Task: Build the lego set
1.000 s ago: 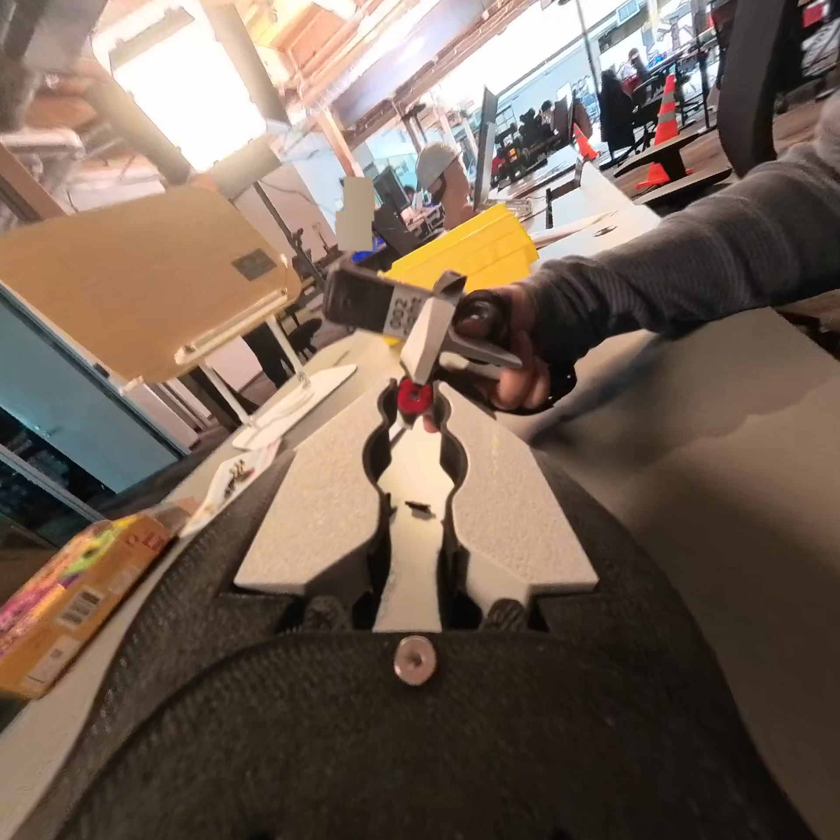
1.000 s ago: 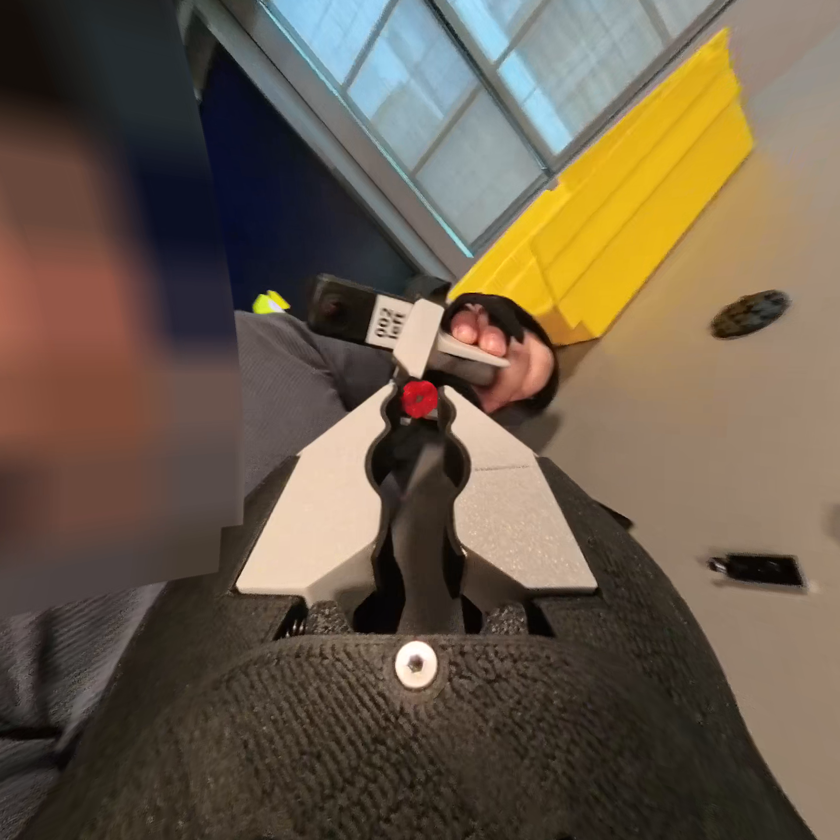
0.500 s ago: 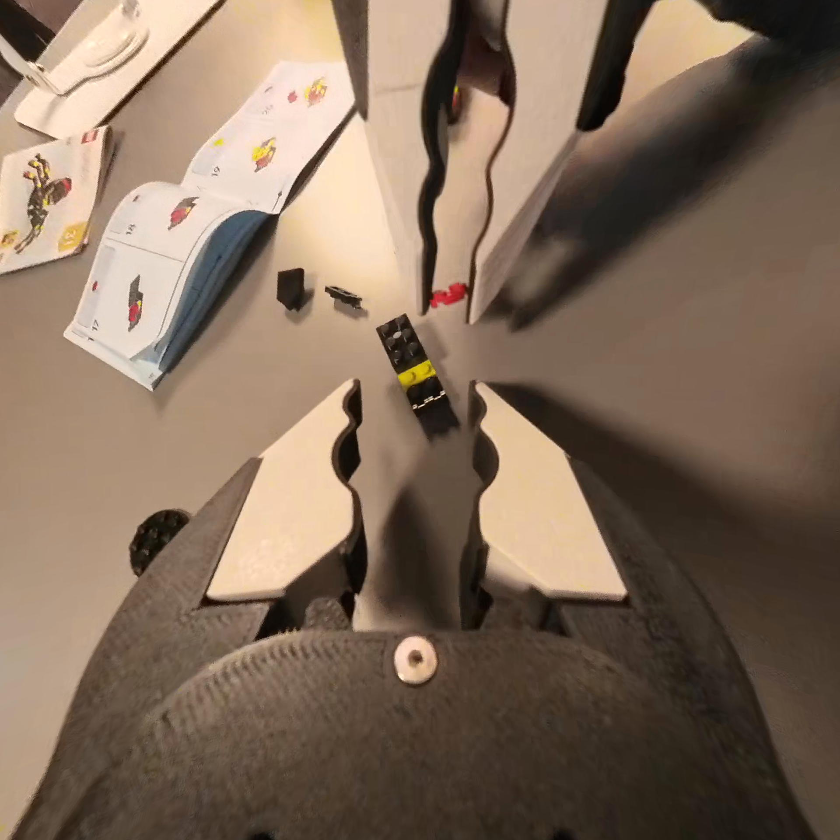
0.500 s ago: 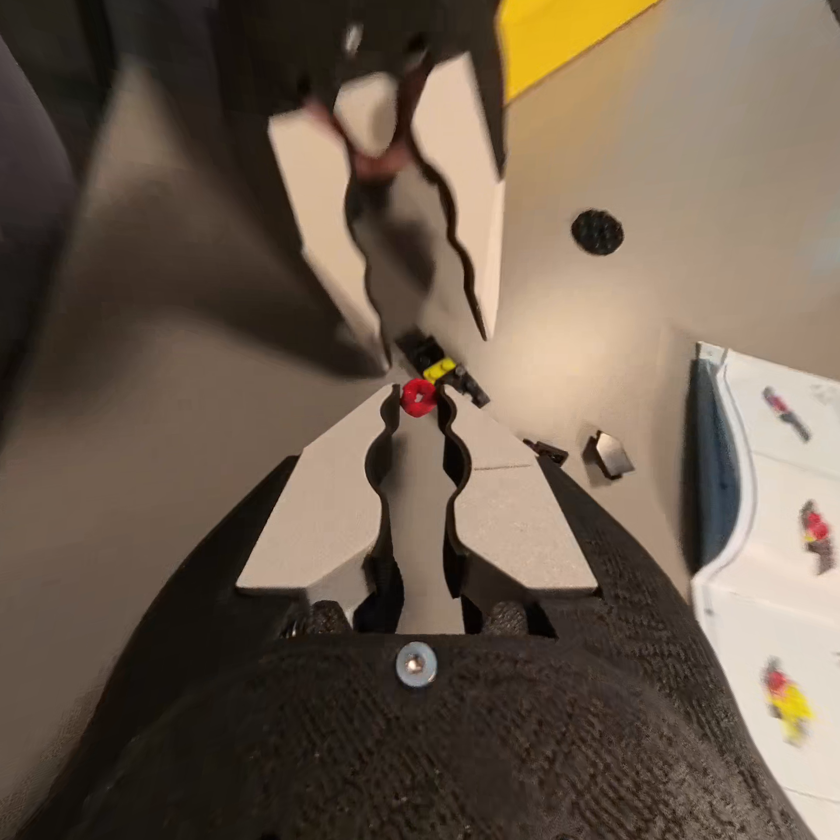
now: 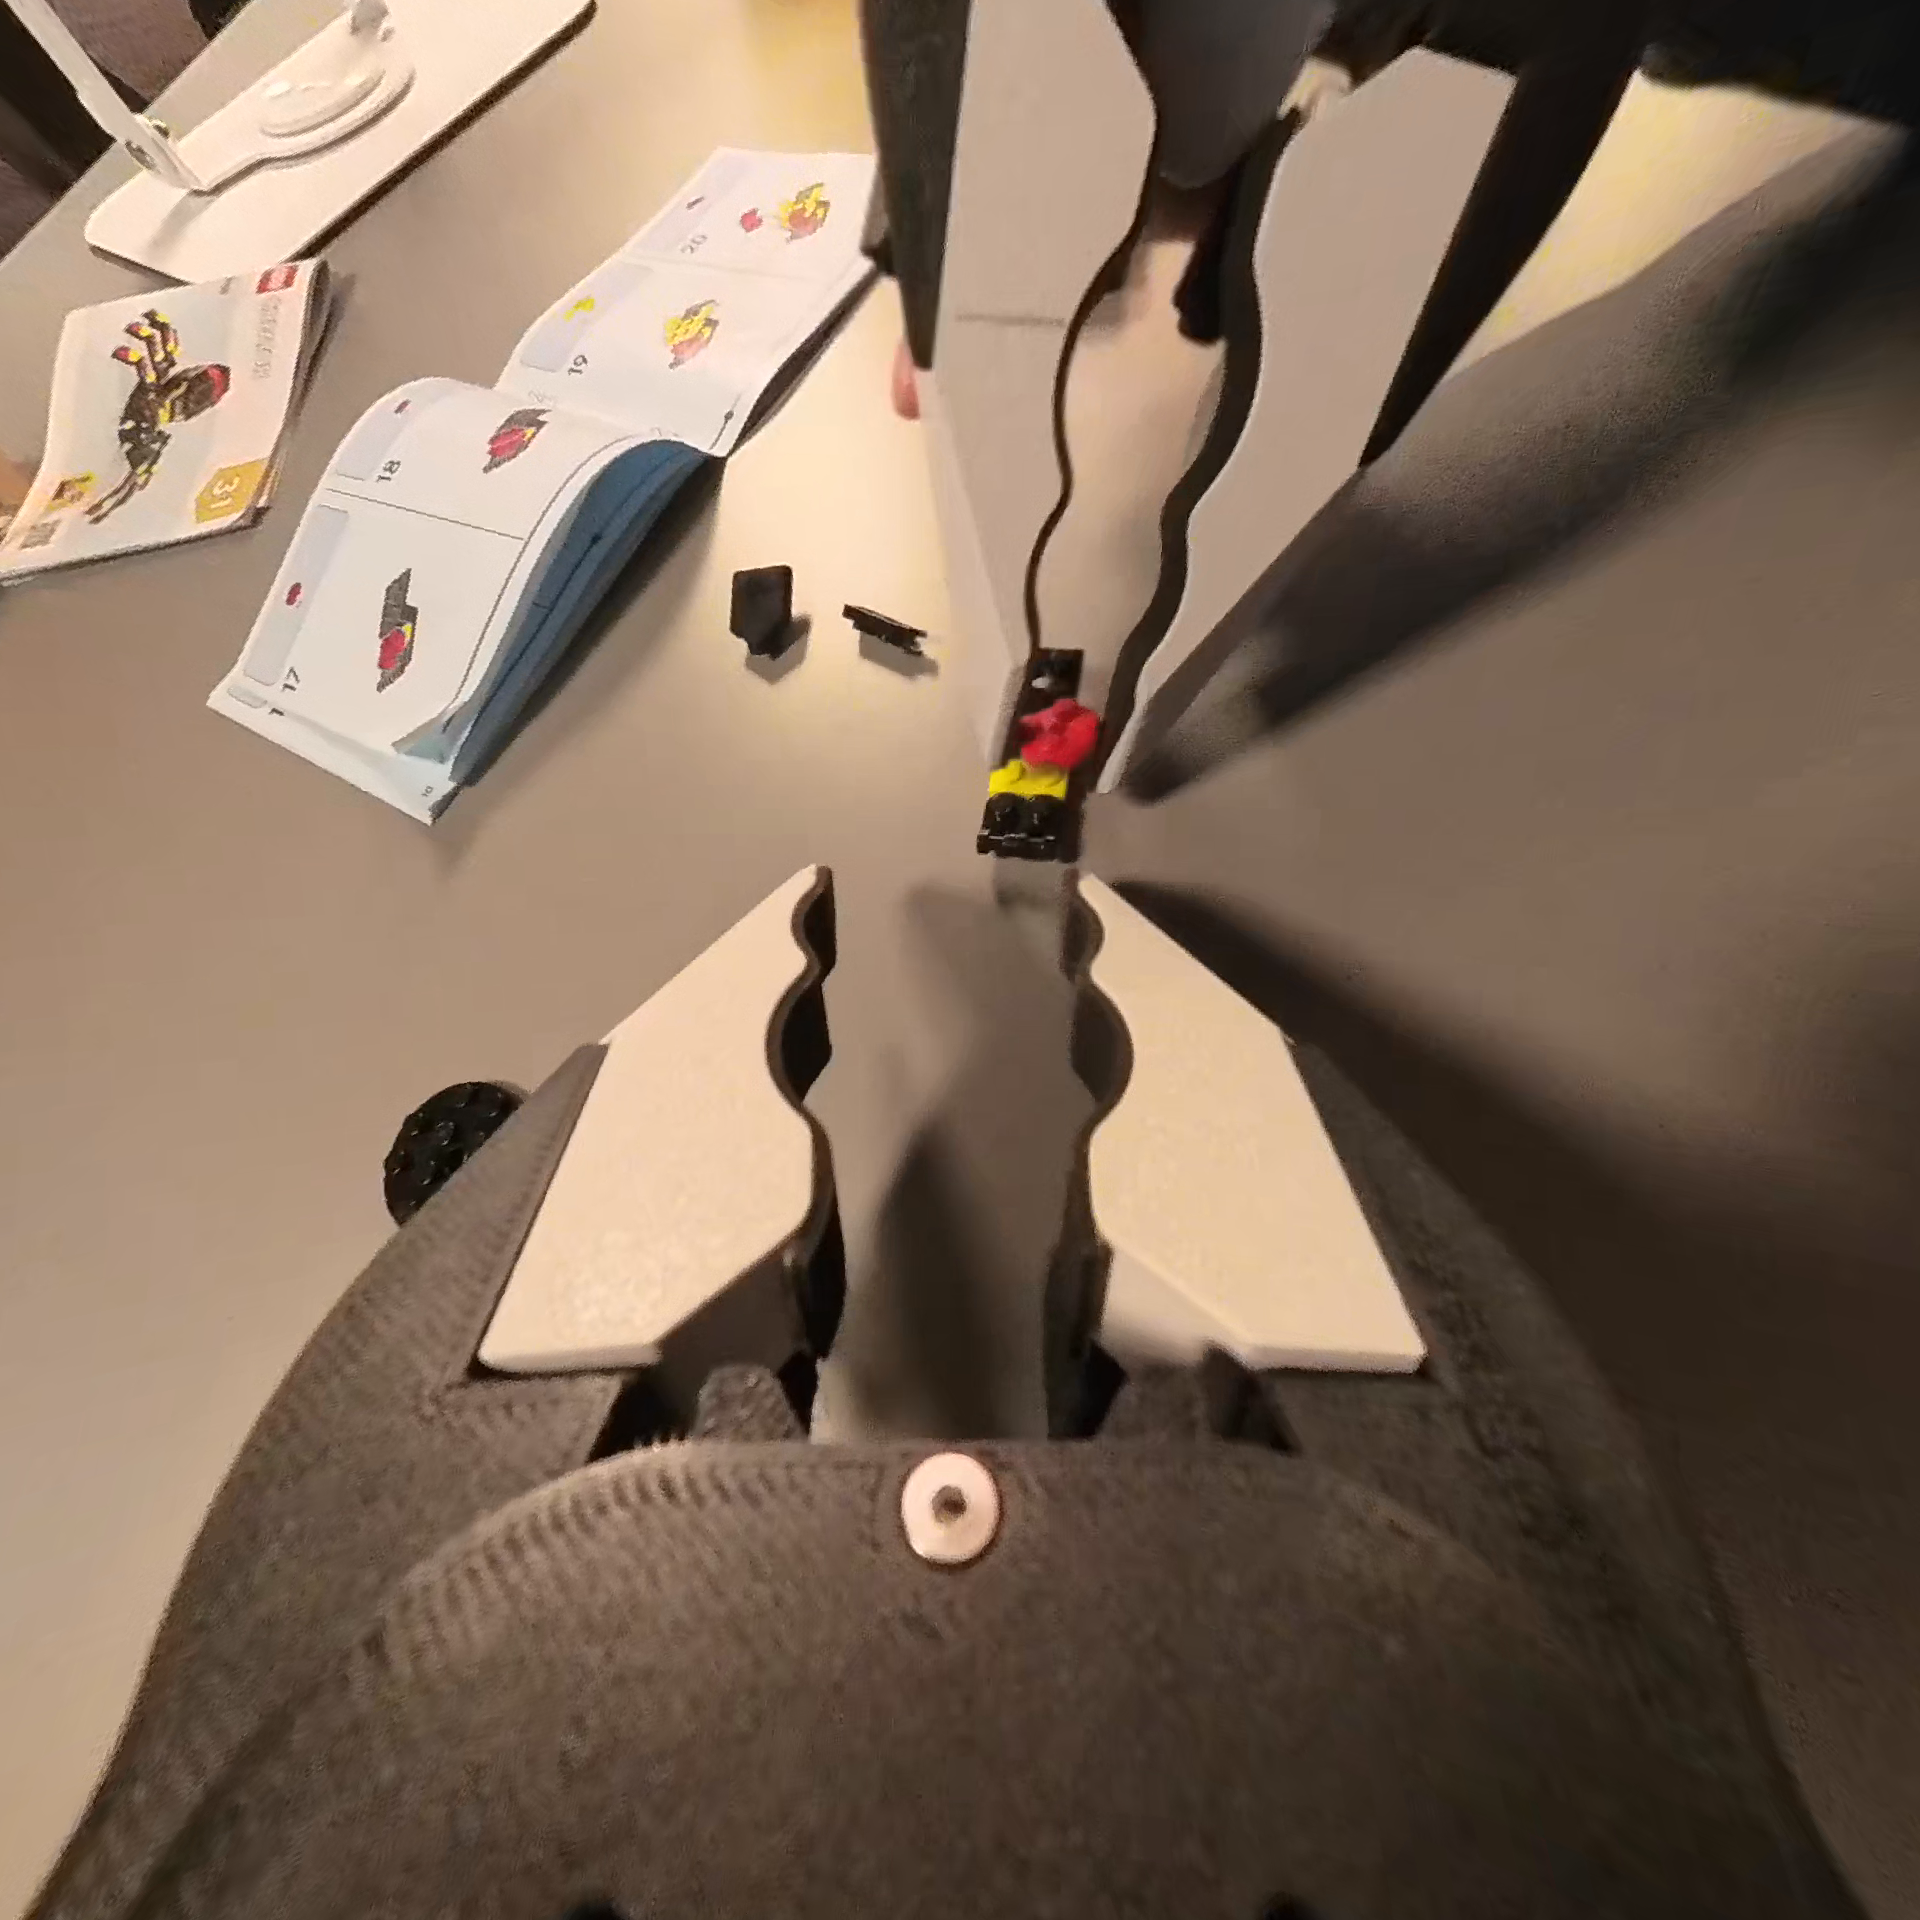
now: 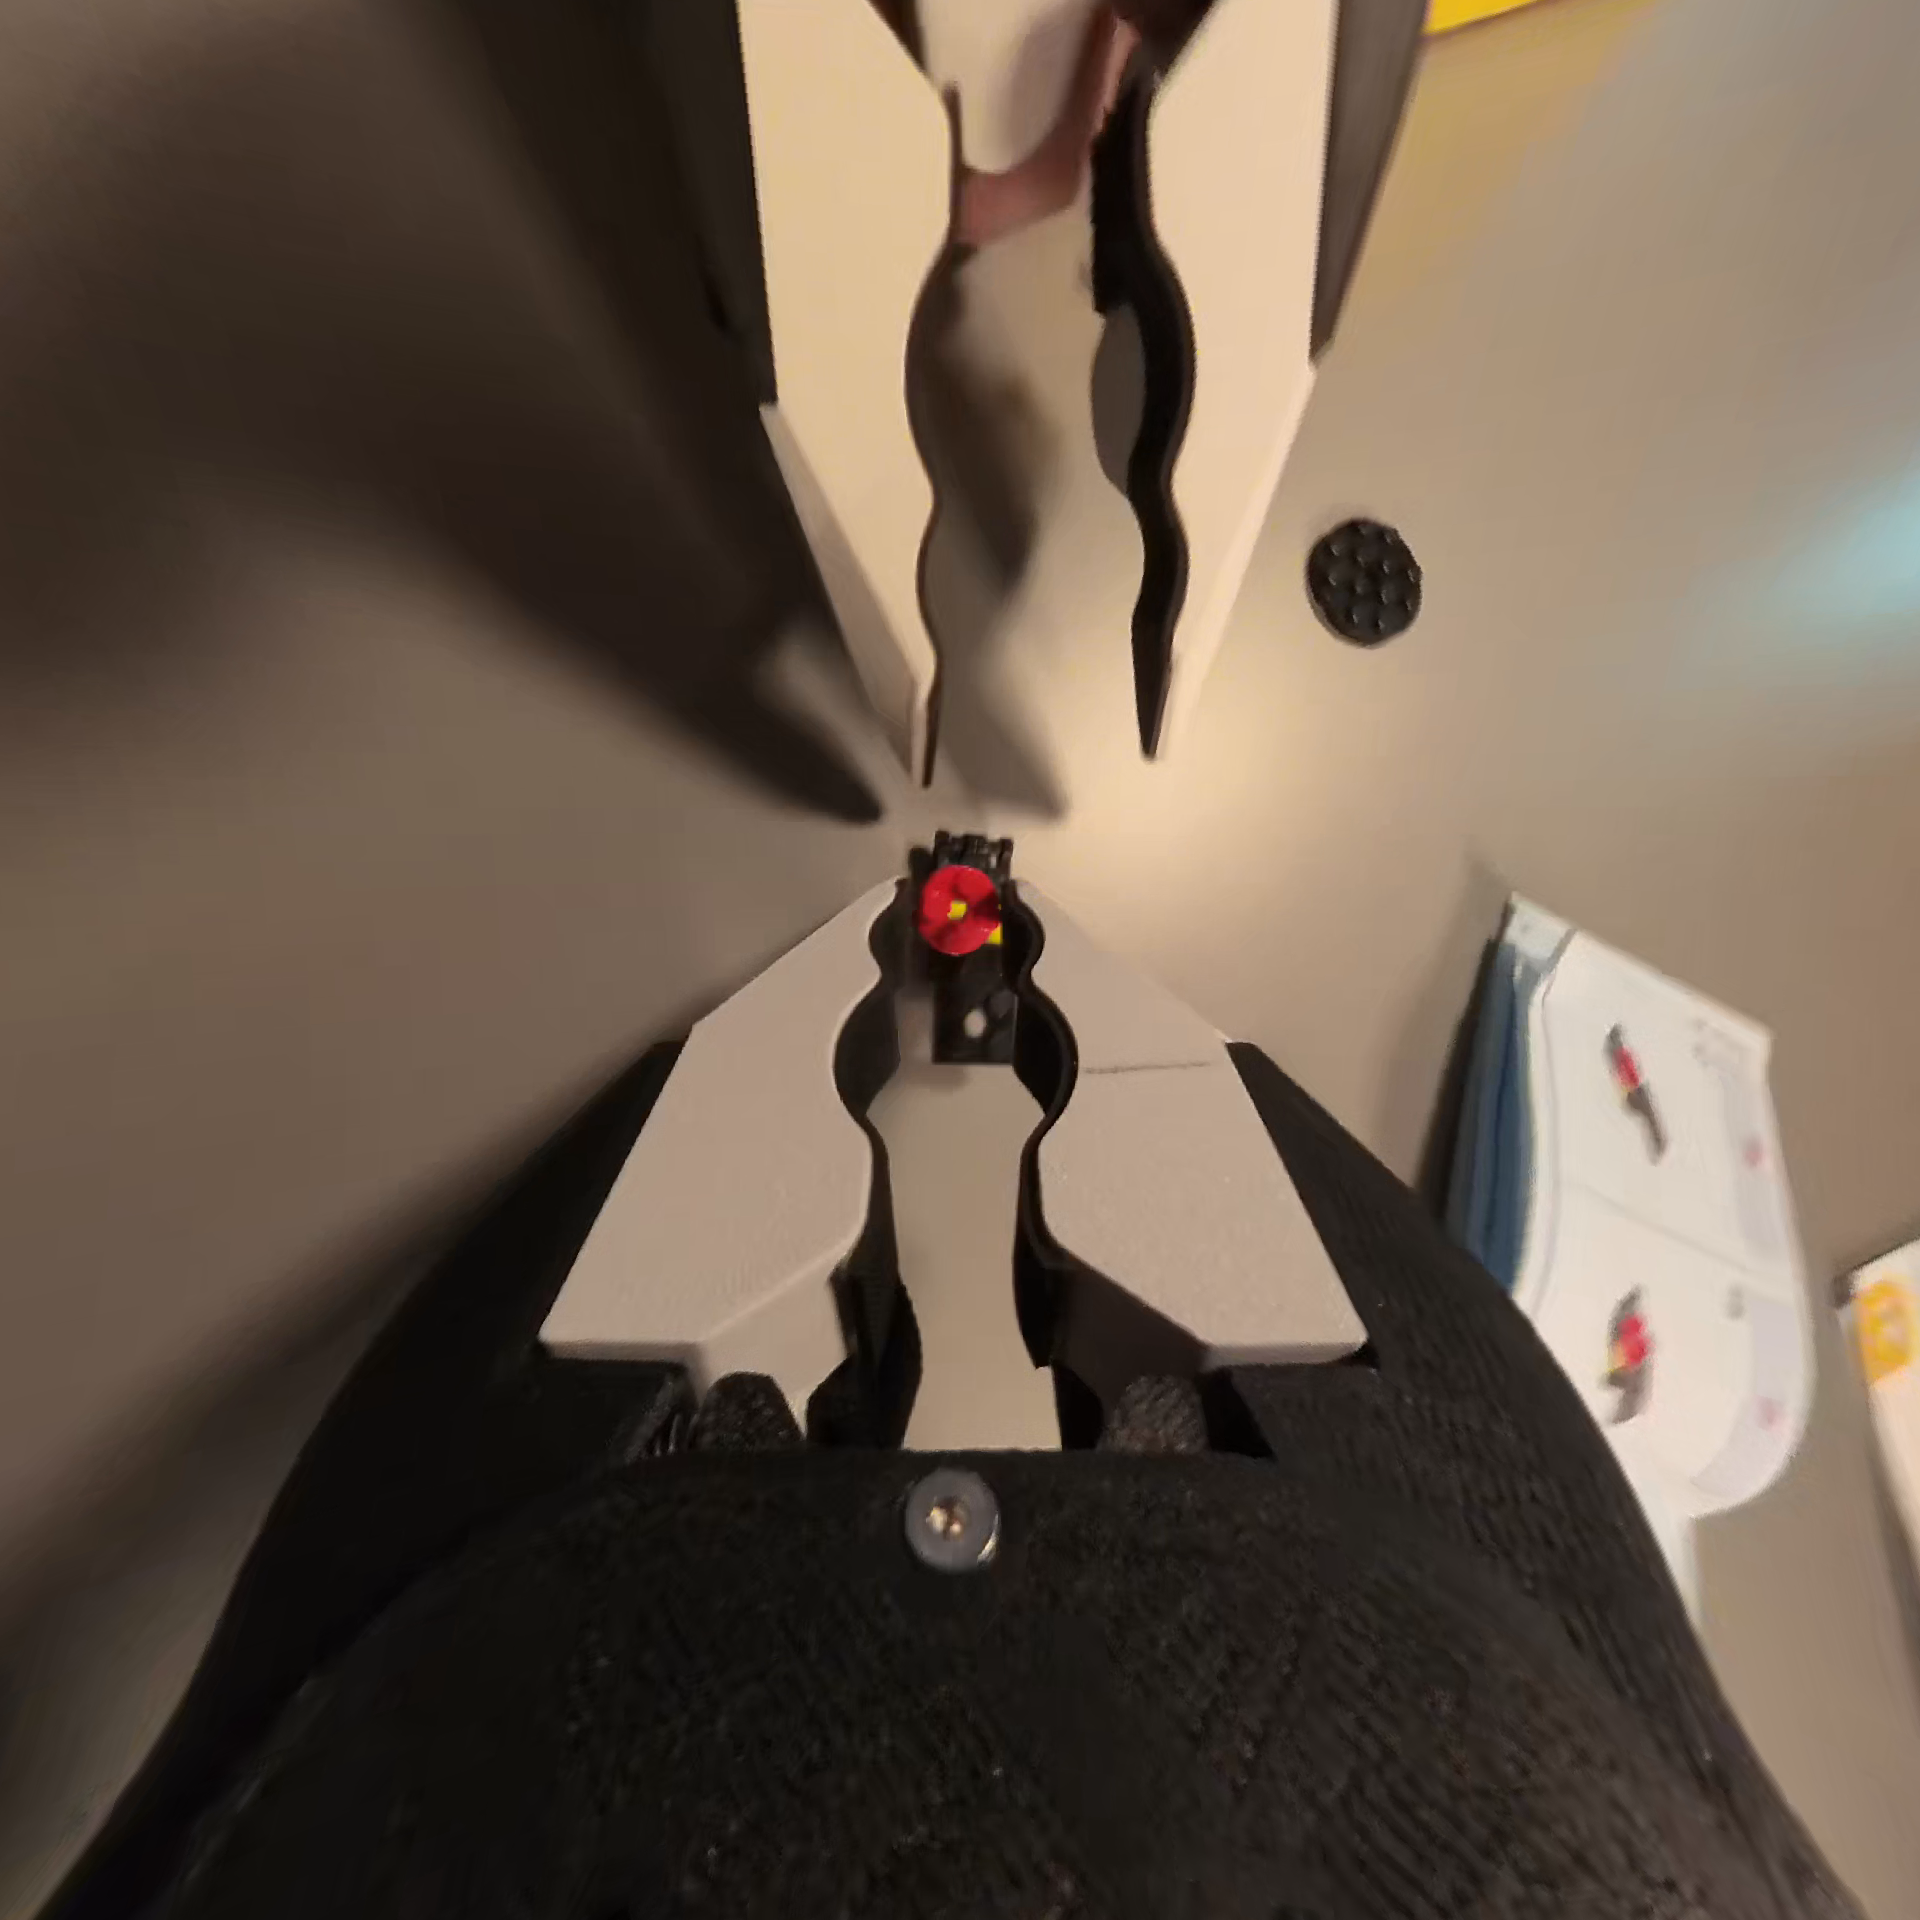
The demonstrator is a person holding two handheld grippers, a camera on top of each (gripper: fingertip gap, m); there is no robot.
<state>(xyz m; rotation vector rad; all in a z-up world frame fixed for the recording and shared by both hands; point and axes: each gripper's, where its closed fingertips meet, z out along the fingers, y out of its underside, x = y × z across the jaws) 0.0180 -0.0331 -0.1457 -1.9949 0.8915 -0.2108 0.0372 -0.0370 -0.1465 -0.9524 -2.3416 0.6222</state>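
Note:
A small black and yellow lego assembly [image 5: 1029, 816] lies on the grey table [image 5: 312, 987]. My right gripper [image 6: 961, 899] is shut on a small round red piece [image 6: 958, 910] and holds it on top of the assembly's yellow brick; the assembly's black plate [image 6: 975, 1023] shows between its fingers. In the left wrist view the right gripper [image 5: 1060, 753] comes down from the top with the red piece [image 5: 1060, 727]. My left gripper [image 5: 956, 894] is open and empty, its tips just short of the assembly's near end. It also shows in the right wrist view [image 6: 1039, 764].
An open instruction booklet [image 5: 499, 540] and a second booklet [image 5: 156, 405] lie to the left. Two small black pieces [image 5: 764, 618] [image 5: 883, 629] lie beside the assembly. A round black piece [image 5: 447, 1148] sits by my left gripper. A white stand base [image 5: 312, 114] is far left. My left and right fingertips are right by each other.
Both grippers came down from mid-air to the table. The left gripper let go of the red piece and opened. The right gripper carried the red piece onto the assembly.

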